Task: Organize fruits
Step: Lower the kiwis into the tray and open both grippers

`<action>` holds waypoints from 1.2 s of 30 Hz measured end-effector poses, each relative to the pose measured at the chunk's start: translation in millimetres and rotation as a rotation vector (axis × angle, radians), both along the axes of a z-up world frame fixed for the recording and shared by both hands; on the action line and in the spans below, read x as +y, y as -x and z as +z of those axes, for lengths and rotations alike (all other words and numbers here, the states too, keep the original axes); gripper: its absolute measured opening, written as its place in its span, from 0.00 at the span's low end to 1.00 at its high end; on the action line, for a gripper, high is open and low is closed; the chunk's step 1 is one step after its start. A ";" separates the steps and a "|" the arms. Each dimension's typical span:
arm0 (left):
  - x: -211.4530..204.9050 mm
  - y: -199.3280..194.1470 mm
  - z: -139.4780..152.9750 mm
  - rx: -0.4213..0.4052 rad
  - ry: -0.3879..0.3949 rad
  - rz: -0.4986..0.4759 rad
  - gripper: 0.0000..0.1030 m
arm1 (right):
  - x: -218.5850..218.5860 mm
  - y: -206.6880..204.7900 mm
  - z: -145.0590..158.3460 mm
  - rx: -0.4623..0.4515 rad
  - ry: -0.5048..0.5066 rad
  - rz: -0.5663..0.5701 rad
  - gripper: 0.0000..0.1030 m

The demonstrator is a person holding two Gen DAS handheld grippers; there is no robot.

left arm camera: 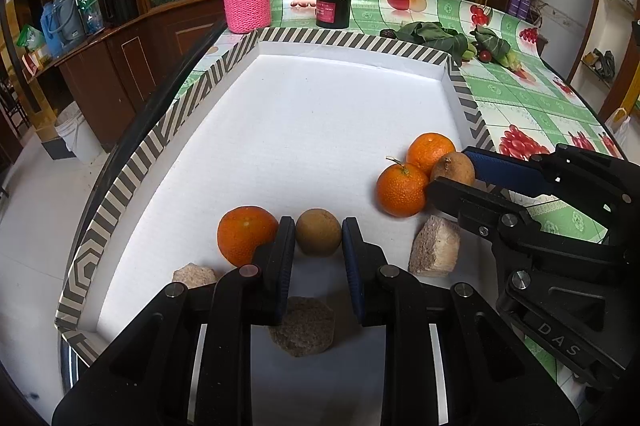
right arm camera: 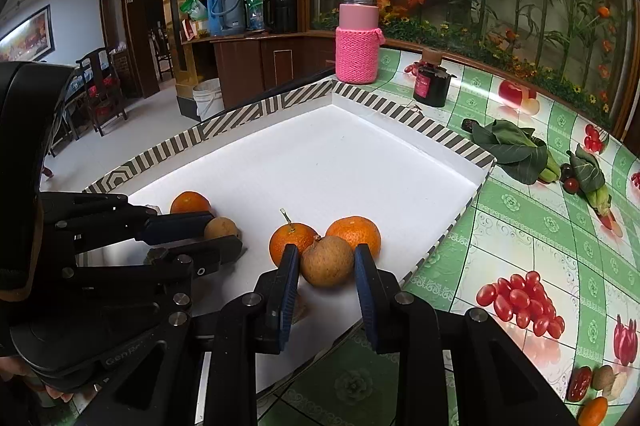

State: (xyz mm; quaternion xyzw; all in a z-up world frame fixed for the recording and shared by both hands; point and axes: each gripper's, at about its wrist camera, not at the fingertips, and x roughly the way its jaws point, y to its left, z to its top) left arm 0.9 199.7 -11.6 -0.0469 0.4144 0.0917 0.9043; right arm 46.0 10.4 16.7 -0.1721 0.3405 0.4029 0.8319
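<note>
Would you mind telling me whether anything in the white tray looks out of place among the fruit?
Yes: three rough brownish chunks, one beside the right gripper, one under the left gripper and one beside it, look unlike fruit.

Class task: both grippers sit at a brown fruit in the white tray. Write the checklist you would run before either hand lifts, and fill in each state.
1. left gripper pads on its brown fruit: ok.
2. right gripper pads on second brown fruit: ok.
3. Left fruit clear of the neighbouring orange: cannot tell; a finger hides the gap.
4. Right fruit clear of two oranges behind it: not ok, it touches them.
5. The grippers apart: ok.
6. Empty tray floor ahead: ok.
</note>
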 end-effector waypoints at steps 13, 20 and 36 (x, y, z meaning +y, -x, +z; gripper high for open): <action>0.4 0.1 -0.9 0.006 -0.002 0.001 0.22 | 0.1 0.4 -0.4 0.000 0.000 0.001 0.27; 0.8 -2.0 -2.7 0.020 0.001 0.005 0.23 | -6.8 -3.8 3.7 0.015 -0.037 -0.005 0.28; -0.5 -0.2 -0.1 0.009 -0.003 0.016 0.48 | -29.4 11.2 24.1 -0.092 -0.111 -0.061 0.28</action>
